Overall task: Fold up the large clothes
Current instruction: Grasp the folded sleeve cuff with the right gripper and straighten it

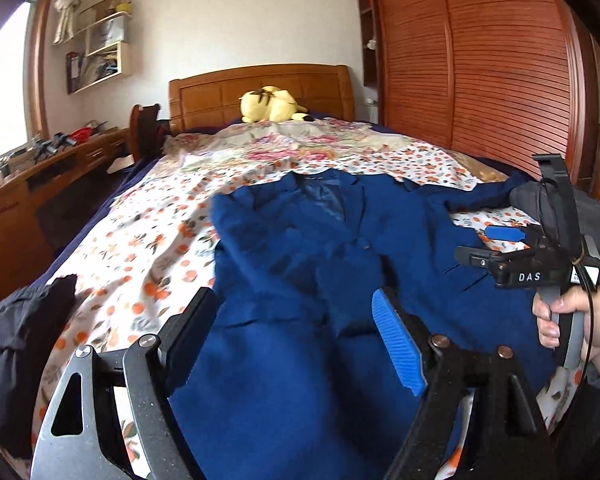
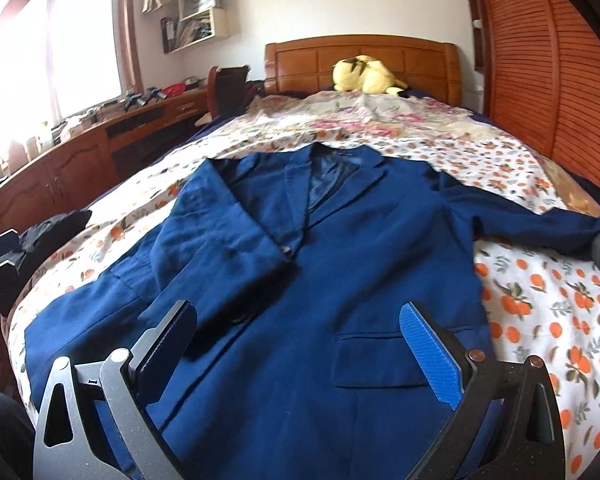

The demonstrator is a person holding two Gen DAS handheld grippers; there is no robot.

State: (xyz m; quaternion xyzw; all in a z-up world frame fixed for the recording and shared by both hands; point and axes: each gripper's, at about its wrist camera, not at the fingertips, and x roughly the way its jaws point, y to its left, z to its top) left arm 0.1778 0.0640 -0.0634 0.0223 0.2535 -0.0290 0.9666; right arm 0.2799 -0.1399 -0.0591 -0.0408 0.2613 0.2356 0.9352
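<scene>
Blue jacket [image 2: 340, 264] lies face up on the bed [image 2: 540, 300], collar toward the headboard [image 2: 360, 60], one sleeve already across its chest. Both the left tool [image 1: 296, 320] and right tool [image 2: 296, 344] hover open above the hem, holding nothing, probably lining up a fold.

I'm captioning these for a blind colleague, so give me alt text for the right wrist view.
A blue blazer lies face up on a bed with an orange-print sheet, one sleeve folded across its front, the other stretched out to the right. The open right gripper hovers over its lower front. A yellow plush toy sits by the wooden headboard.
</scene>
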